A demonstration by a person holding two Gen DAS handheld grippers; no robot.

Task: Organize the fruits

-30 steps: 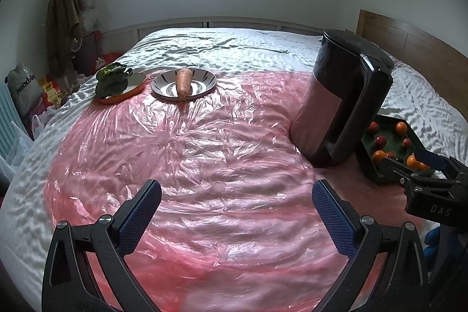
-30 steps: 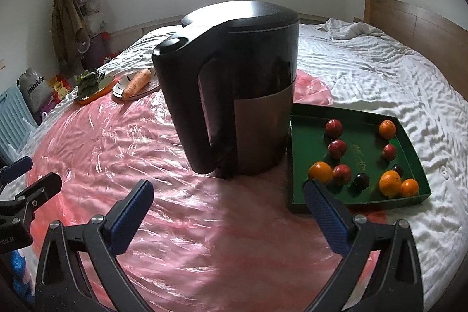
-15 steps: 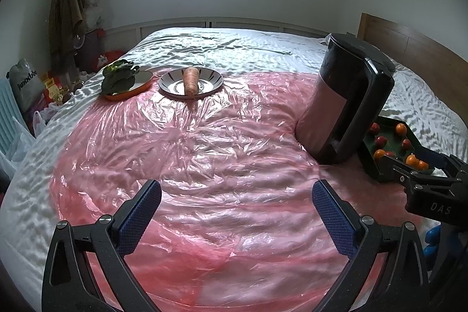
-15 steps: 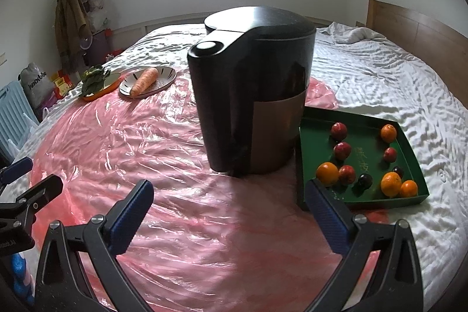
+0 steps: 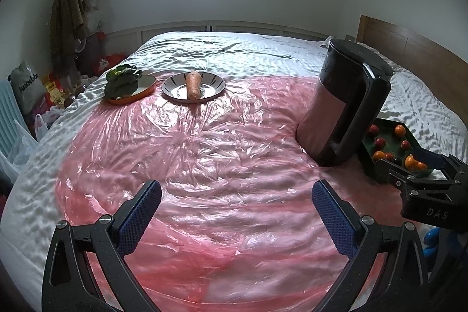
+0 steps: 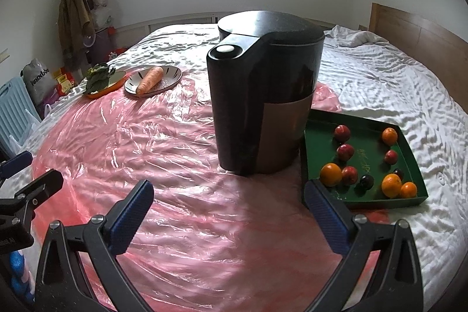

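A green tray (image 6: 318, 136) lies on the bed at the right, behind a black kettle. It holds several small fruits: oranges (image 6: 330, 174), red ones (image 6: 342, 133) and dark plums (image 6: 366, 181). In the left wrist view the same tray (image 5: 369, 165) shows partly, to the right of the kettle. My right gripper (image 6: 228, 192) stands open over the pink plastic sheet, its right fingertip just in front of the tray's near left corner. Further left over the sheet, my left gripper (image 5: 235, 195) is open too. Neither holds anything.
The tall black kettle (image 6: 263, 107) stands on the pink plastic sheet (image 5: 204, 154), close against the tray. At the far left sit a plate with a carrot (image 5: 193, 84) and an orange dish of leafy greens (image 5: 122, 81). A wooden headboard (image 6: 424, 37) bounds the right side.
Both grippers have drawn back from the bed, so the kettle and tray look smaller and farther. Both have stayed open. Nothing on the bed has moved.
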